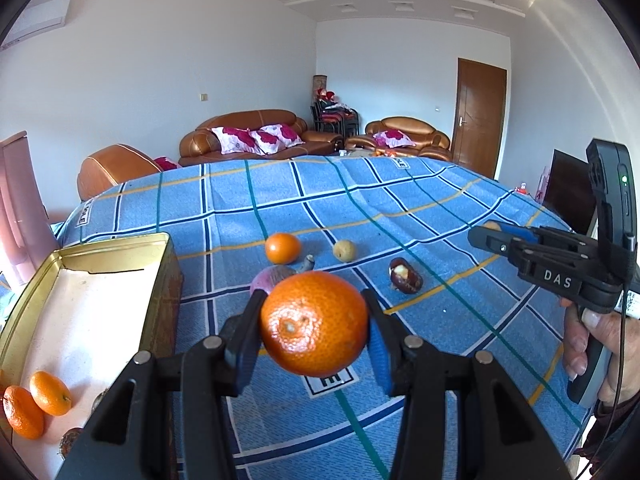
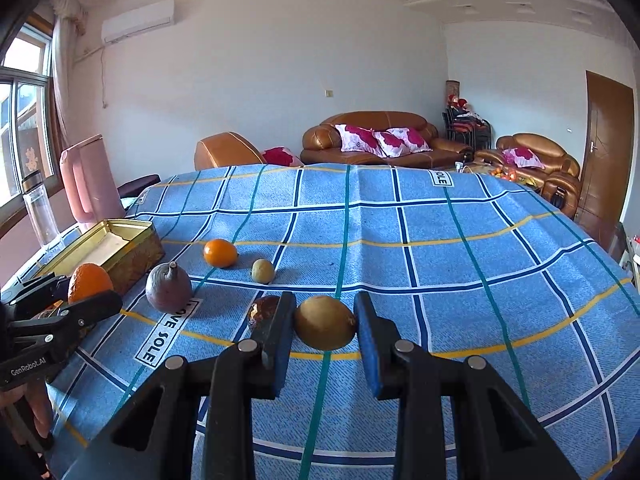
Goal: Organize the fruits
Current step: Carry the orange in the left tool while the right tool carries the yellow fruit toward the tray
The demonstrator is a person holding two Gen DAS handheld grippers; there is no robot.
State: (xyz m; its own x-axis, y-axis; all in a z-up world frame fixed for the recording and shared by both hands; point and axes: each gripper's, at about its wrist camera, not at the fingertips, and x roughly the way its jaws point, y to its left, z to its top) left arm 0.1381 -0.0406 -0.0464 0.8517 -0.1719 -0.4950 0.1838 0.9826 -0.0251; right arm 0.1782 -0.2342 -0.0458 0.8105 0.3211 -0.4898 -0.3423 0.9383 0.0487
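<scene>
Firstly, counts: five fruits lie loose on the desk; one more is held.
Tin: one open gold tin (image 1: 120, 246) at the left edge of the blue checked cloth (image 1: 400, 208); two small oranges (image 1: 38, 402) sit in its near corner, touching each other.
Held fruit: one large orange (image 1: 314, 322), lifted clear of the cloth, just right of the tin.
Left tongs (image 1: 314, 328): clamped on the large orange, blue pads pressed against its two sides.
Right tongs (image 2: 322, 334): spread apart, wider than the brown round fruit (image 2: 326, 322) that lies between them on the cloth; whether the pads touch it cannot be told.
Purple fruit: one purple stemmed fruit (image 2: 168, 286), near the tin's front corner.
Small orange on cloth: one (image 2: 220, 253), beyond the purple fruit, right of the tin.
Pale small fruit: one (image 2: 263, 270), just right of that small orange.
Dark split fruit: one (image 2: 262, 311), touching or just beside the outer face of the right tongs' left finger.
</scene>
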